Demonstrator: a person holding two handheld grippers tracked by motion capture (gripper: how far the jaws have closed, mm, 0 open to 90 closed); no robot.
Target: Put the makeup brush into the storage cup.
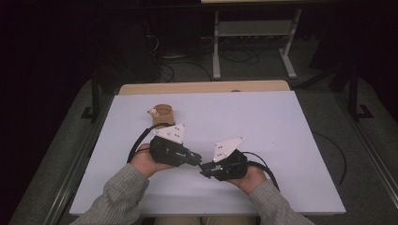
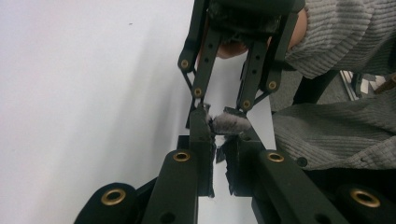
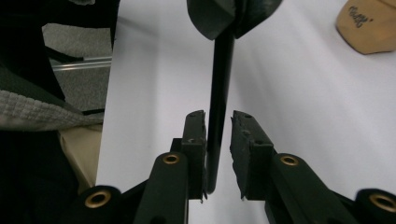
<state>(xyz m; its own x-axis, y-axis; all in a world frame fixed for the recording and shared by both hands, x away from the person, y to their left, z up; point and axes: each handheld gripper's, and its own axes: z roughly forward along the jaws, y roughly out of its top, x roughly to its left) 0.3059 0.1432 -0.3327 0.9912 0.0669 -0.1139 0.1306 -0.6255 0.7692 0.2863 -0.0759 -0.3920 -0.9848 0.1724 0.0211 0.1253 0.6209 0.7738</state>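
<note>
Step in hand: a slim black brush (image 3: pixel 219 84) is passing between the two grippers, low over the near middle of the table.
Left gripper (image 1: pixel 200 161): jaws together, clamped on the brush near its grey fluffy head (image 2: pixel 229 122).
Right gripper (image 3: pixel 218 126): jaws slightly apart; the handle stands between them, close against one pad with a gap to the other.
Doing it well: keep the left clamp firm and draw the right gripper back straight along the handle, so that no pad drags it askew.
Likely goal: the tan wooden holder (image 1: pixel 162 115), upright beyond the left hand, apart from both grippers.
Surface: white table (image 1: pixel 281 140), matte, with a pale wood strip (image 1: pixel 202 87) along the far edge.
Room: dim; grey floor, loose cables (image 1: pixel 234 56), and a light metal stand (image 1: pixel 216 47) behind.
</note>
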